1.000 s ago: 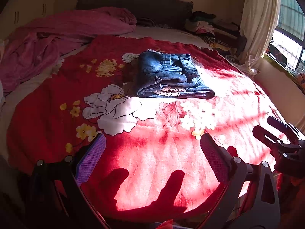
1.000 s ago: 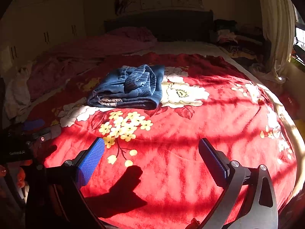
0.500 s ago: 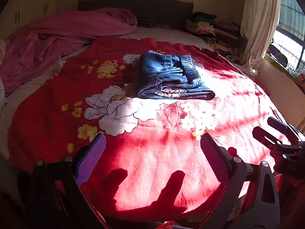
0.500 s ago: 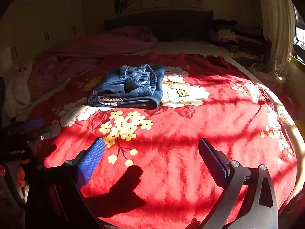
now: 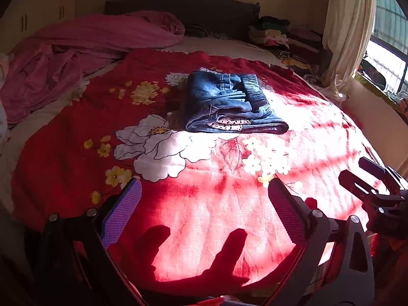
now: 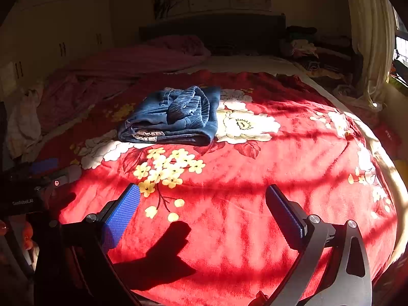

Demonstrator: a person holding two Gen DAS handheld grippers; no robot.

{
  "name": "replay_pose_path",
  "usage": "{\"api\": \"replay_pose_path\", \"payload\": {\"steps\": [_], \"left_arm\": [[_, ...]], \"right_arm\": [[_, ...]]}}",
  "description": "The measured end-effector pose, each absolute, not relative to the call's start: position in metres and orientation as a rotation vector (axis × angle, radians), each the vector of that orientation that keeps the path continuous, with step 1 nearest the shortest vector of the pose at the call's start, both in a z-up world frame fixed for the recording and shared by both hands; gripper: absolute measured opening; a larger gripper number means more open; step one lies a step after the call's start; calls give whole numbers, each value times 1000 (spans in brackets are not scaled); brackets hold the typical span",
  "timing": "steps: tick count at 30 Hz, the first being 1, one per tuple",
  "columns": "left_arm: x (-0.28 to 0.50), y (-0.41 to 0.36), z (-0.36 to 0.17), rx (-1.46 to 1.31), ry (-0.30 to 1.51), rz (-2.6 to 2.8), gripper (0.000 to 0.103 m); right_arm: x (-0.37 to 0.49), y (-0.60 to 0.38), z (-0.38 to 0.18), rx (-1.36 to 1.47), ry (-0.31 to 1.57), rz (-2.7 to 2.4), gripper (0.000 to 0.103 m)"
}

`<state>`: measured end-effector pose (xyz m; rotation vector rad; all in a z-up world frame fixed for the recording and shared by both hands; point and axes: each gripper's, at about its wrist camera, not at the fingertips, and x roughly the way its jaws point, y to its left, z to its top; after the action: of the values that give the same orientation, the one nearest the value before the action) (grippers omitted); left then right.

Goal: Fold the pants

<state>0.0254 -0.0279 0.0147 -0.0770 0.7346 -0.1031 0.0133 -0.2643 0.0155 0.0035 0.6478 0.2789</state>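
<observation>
Blue denim pants (image 5: pixel 229 104) lie folded into a compact bundle on the red floral blanket (image 5: pixel 204 204), waistband on top. In the right wrist view the same pants (image 6: pixel 173 117) rest left of centre. My left gripper (image 5: pixel 204 196) is open, well short of the pants, over the near blanket with nothing between its purple pads. My right gripper (image 6: pixel 202 199) is open too, blue pads apart above the blanket, far from the pants. The right gripper (image 5: pixel 377 186) also shows at the right edge of the left wrist view, and the left gripper (image 6: pixel 38 176) at the left edge of the right wrist view.
A pink quilt (image 5: pixel 89 43) is heaped at the far left of the bed. Stacked clothes (image 5: pixel 280 35) sit by the dark headboard (image 5: pixel 183 7). A cream curtain (image 5: pixel 346 30) and window are at the right. Wardrobe doors (image 6: pixel 58 25) stand at the left.
Both views have tilted or lifted slightly, so the pants and blanket sit a little lower in frame. Pants have not moved; both grippers stay open.
</observation>
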Motion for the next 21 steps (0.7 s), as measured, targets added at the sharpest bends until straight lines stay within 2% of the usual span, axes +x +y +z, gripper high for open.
{"api": "replay_pose_path", "payload": {"steps": [21], "left_arm": [[24,-27,15,-76,737,-100,93]], "right_arm": [[13,-264,16,3,649,279,98]]}}
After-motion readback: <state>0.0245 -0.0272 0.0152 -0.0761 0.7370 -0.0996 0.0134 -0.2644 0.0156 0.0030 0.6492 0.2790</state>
